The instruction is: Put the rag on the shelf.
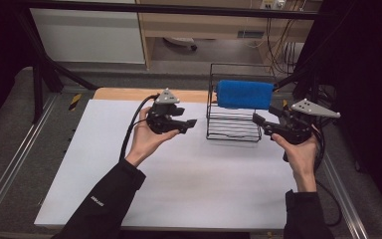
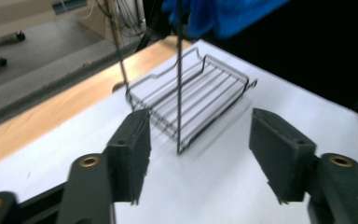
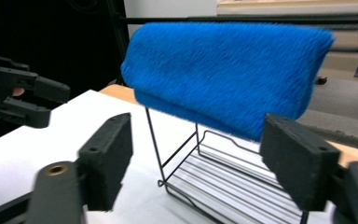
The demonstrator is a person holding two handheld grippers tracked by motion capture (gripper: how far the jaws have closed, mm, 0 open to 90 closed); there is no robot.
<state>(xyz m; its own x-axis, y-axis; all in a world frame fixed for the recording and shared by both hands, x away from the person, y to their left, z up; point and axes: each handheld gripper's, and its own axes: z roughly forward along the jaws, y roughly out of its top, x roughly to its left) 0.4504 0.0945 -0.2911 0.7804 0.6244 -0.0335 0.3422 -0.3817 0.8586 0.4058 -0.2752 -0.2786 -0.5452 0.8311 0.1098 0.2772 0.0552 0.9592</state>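
Note:
A folded blue towel (image 1: 244,94) (image 3: 223,70) hangs over the top bar of a black wire rack (image 1: 233,127) (image 3: 223,182) at the back right of the white table (image 1: 179,174). My left gripper (image 1: 191,123) (image 2: 200,140) is held level just left of the rack, jaws open and nothing between them. My right gripper (image 1: 258,119) (image 3: 200,144) hovers at the rack's right side, a little below the towel, open and empty too. In the left gripper view the rack (image 2: 191,98) stands ahead with the towel (image 2: 223,16) above it. The left gripper (image 3: 51,102) shows at the left of the right gripper view.
A wooden strip (image 1: 124,93) borders the table's far edge. Metal rails (image 1: 10,164) run along both sides. Beyond the table are a cabinet (image 1: 89,35) and hanging cables (image 1: 283,45). White surface lies in front of the rack.

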